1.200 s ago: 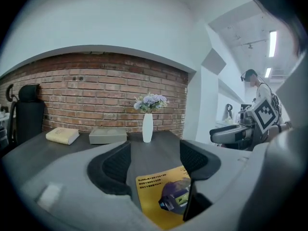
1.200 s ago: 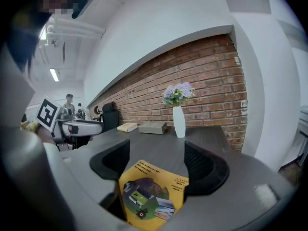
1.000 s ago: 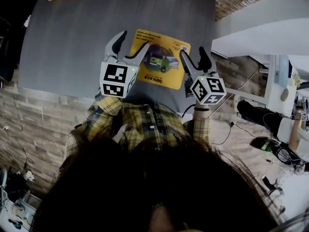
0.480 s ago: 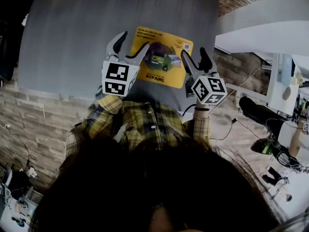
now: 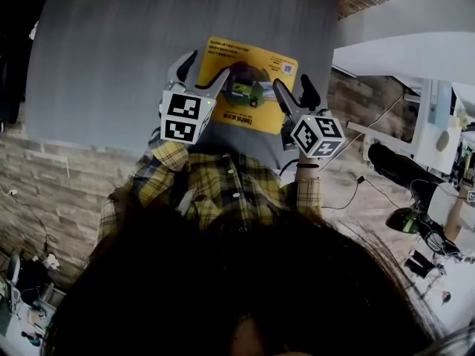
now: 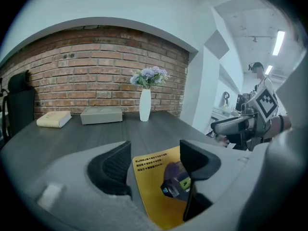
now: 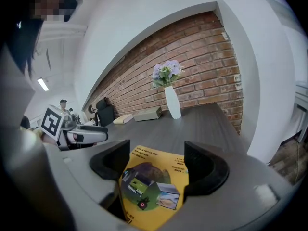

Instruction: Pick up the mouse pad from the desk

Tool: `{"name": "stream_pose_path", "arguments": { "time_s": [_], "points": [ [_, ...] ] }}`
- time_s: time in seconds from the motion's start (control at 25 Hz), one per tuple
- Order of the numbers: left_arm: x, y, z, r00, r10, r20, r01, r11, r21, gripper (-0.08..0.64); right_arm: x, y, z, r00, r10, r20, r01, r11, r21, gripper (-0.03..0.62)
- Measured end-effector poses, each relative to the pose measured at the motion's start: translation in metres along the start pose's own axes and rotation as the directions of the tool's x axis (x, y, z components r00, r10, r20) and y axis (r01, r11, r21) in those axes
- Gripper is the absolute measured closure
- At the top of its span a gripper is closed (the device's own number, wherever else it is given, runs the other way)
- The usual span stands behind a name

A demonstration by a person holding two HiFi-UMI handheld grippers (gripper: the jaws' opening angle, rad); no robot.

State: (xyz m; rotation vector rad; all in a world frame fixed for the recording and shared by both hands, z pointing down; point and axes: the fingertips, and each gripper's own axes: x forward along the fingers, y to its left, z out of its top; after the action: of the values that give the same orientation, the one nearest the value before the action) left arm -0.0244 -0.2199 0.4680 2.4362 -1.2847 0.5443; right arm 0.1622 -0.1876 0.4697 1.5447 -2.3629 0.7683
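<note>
While both pairs of jaws are held spread with nothing gripped, the yellow mouse pad [image 5: 245, 87] is seen flat on the grey desk [image 5: 111, 50] — just ahead of and below the left gripper [image 5: 205, 65] and the right gripper [image 5: 292, 84], between the two.

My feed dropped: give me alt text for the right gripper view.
The right gripper, jaws open, frames a yellow mouse pad on the desk. Behind are a vase of flowers and a brick wall; the left gripper shows at left.
</note>
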Motion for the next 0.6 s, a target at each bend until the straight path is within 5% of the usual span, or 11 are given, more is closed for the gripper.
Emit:
{"name": "stream_pose_path", "arguments": {
  "time_s": [0.6],
  "points": [
    [0.032, 0.007, -0.060, 0.988, -0.007, -0.152, 0.003, 1.000, -0.022, 0.247, 0.019, -0.014, -0.049, 0.993, 0.012, -0.119, -0.002, 0.997, 0.080, 0.262]
  ]
}}
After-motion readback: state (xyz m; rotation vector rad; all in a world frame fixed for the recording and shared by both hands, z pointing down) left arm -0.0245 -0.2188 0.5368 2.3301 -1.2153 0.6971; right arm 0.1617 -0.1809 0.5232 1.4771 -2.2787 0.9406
